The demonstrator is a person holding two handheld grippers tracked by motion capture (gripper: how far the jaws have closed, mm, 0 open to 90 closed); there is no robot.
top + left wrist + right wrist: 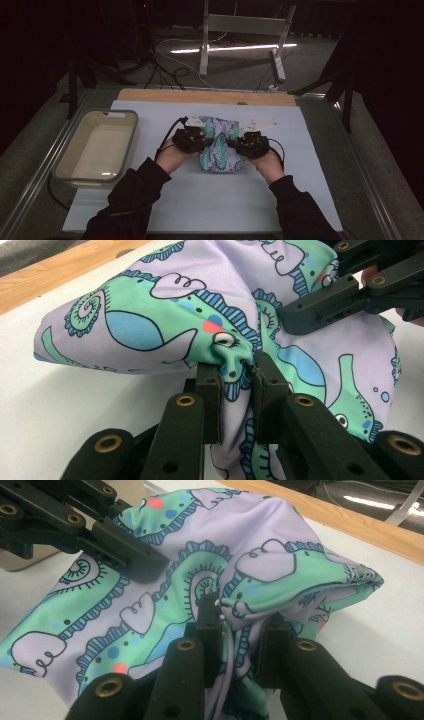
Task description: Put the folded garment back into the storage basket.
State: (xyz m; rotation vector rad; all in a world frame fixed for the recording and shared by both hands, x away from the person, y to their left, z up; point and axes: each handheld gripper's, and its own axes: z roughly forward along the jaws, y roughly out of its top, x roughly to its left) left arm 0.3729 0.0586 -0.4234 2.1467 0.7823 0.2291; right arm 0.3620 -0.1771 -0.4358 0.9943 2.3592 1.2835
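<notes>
**Patterned cloth pinched at both sides, mid-table**

The printed cloth (pixel 220 142) sits at the middle of the white mat (pixel 210 200), between the two hands and well right of the grey tub (pixel 95 145). The left gripper (pixel 237 371) has its jaws closed on a bunched fold at the cloth's left side; the right gripper (pixel 240 617) is likewise clamped on gathered fabric at the right side. A grip on each side suits raising or spreading the piece evenly, in my judgement.

The high view gives the layout: tub to the left, wooden table edge (pixel 205 96) at the far side. The gripper views alone show the puckered fabric between the pads and the hem stitching.
</notes>
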